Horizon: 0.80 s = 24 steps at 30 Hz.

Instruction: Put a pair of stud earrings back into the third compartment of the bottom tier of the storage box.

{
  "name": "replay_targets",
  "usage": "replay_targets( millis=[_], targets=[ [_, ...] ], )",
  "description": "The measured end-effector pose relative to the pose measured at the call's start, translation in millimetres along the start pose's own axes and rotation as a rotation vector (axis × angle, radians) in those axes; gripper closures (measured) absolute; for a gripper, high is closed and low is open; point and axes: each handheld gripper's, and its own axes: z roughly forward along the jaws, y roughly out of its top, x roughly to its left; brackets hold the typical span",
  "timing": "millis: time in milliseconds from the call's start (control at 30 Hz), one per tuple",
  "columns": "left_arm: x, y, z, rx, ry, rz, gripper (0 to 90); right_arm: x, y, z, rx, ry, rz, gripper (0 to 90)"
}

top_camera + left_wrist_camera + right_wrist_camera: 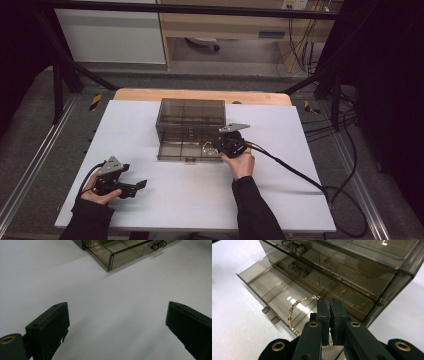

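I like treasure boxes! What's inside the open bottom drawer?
The drawer looks bare. A gold bracelet hangs over it, pinched by the right gripper. The fingers hide part of the bracelet.

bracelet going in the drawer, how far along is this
Done: the bottom drawer of the smoky organizer box is pulled open. In hand: the right claw is shut on the gold bracelet, holding it over the drawer's right end. Left: lower it in, let go, likely push the drawer shut. The left claw waits open over the table.
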Motion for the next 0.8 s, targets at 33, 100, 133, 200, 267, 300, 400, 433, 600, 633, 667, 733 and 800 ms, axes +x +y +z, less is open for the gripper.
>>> replay_targets(
  millis=[33,100,133,200,267,300,400,433,600,633,667,733,800],
  targets=[
    [0.1,-0.1,0.0,0.000,0.000,0.000,5.1,-0.2,-0.7,1.3,0.003,-0.001,0.000,87.4],
    [0.1,-0.1,-0.1,0.000,-0.001,0.000,5.1,-0.1,-2.1,3.9,0.012,-0.007,-0.004,87.4],
    [0.1,-0.1,-0.1,-0.001,-0.001,0.000,5.1,-0.2,-2.8,5.3,0.013,-0.013,-0.004,87.4],
    [0.0,0.0,-0.2,-0.001,-0.001,0.000,5.1,-1.2,-4.0,7.5,0.022,-0.022,-0.009,87.4],
    [0.2,-0.1,-0.1,-0.001,-0.002,0.001,5.1,-2.0,-4.6,9.2,0.025,-0.029,-0.009,87.4],
    [0.3,-0.2,-0.1,-0.001,-0.001,0.001,5.1,-2.1,-4.8,10.0,0.025,-0.030,-0.008,87.4],
    [0.3,-0.1,-0.3,-0.001,-0.002,0.001,5.1,-2.6,-5.3,12.5,0.031,-0.036,-0.001,87.3],
    [0.3,-0.1,-0.3,-0.001,-0.001,0.001,5.1,-3.0,-5.8,13.3,0.033,-0.041,-0.004,87.4],
    [0.2,-0.2,-0.1,0.000,-0.001,0.002,5.1,-3.5,-8.4,16.7,0.050,-0.057,-0.015,87.3],
    [0.0,-0.1,-0.2,-0.001,-0.001,0.002,5.1,-3.4,-8.8,17.2,0.051,-0.056,-0.016,87.3],
    [0.0,0.0,-0.3,0.000,0.000,0.002,5.1,-3.3,-9.2,17.7,0.051,-0.056,-0.018,87.3],
    [0.1,0.0,-0.4,-0.001,0.000,0.002,5.1,-3.1,-10.0,18.6,0.056,-0.055,-0.023,87.3],
    [0.3,-0.1,-0.4,-0.001,0.000,0.002,5.1,-2.8,-10.9,19.6,0.062,-0.056,-0.023,87.3]
  ],
)
